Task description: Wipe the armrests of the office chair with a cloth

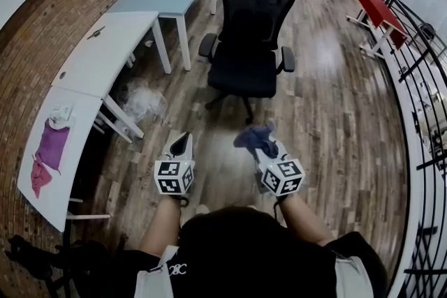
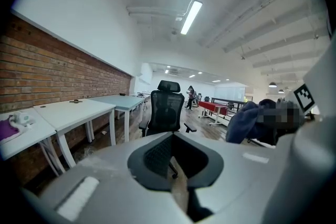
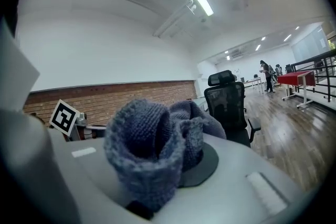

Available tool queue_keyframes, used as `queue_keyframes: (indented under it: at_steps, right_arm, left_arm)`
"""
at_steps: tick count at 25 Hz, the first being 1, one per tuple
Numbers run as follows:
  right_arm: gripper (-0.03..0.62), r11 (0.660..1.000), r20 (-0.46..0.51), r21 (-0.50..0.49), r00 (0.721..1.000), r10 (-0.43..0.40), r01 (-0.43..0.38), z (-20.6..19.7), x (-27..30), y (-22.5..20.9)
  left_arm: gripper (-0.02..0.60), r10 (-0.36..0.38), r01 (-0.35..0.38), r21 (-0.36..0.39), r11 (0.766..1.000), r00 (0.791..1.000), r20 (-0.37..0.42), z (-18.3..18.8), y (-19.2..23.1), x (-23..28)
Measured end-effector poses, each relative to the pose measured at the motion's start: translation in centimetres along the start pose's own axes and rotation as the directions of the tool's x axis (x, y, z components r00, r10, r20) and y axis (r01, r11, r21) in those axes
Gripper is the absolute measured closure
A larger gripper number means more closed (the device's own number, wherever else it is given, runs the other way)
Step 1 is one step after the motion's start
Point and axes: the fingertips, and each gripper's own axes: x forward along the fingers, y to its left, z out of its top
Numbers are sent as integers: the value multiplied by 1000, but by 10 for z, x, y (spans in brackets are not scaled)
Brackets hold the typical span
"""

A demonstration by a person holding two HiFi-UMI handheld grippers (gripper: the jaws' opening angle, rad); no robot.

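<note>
Left claw closed, empty, facing the office chair.

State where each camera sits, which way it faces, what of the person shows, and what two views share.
Head view: on the person's head, looking steeply down at office chair; forearms, left gripper and right gripper holding cloth show.
Left gripper view: on that gripper, along its closed jaws toward the chair.
Right gripper view: on that gripper, along jaws clamping the cloth, chair beyond.
Shared: both gripper views show the chair ahead.
</note>
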Motion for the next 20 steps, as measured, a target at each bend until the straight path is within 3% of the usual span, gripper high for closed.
queue_keyframes:
  at_steps: [11, 20]
  right_arm:
    - [540, 999, -28, -17, 999, -29, 29, -17, 34, 43]
    - [540, 994, -24, -1, 993, -113, 113, -27, 49, 50]
  left_arm:
    - [578, -39, 39, -8, 999, 999, -19, -8, 52, -13]
    - [578, -94, 95, 15, 995, 995, -43, -9, 88, -4]
